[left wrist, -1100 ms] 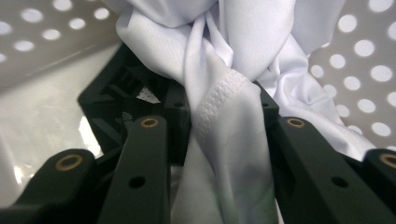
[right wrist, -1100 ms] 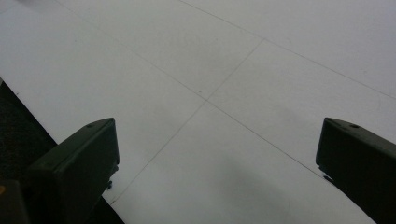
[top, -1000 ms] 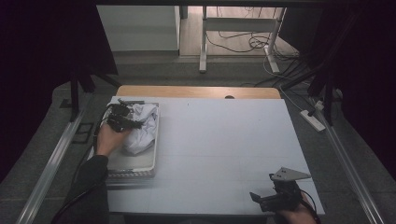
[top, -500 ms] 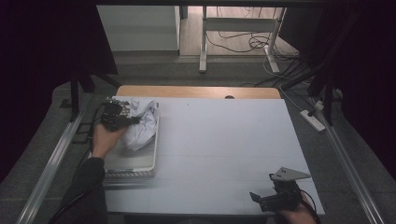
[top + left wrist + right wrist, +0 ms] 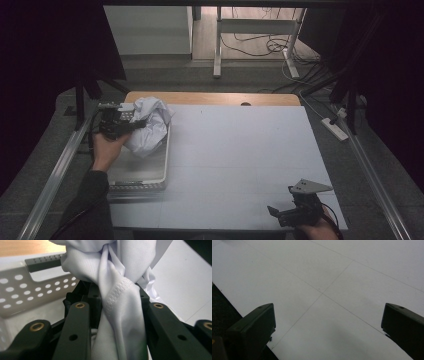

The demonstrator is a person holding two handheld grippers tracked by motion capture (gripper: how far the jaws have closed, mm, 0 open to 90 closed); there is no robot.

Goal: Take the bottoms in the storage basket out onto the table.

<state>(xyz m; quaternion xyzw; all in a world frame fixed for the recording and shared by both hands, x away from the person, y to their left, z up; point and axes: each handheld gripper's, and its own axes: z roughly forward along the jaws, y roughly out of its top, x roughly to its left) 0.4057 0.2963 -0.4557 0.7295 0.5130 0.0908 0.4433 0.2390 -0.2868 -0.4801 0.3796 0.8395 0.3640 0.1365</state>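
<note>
High view shows the left claw (image 5: 131,126) clamped on a bunched white cloth (image 5: 150,125), which hangs half out of the basket (image 5: 142,175) at the left edge of the surface (image 5: 240,165). Left gripper view shows a hemmed fold of the cloth (image 5: 120,315) pinched between its jaws. The right claw (image 5: 280,214) rests wide open with nothing in it, near the front right corner. To lift cleanly, raise straight up until the trailing cloth clears the basket rim; how much lies inside is probably hidden, so go slowly.

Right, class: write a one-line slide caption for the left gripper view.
Left gripper shut on a white cloth above the basket.
</note>
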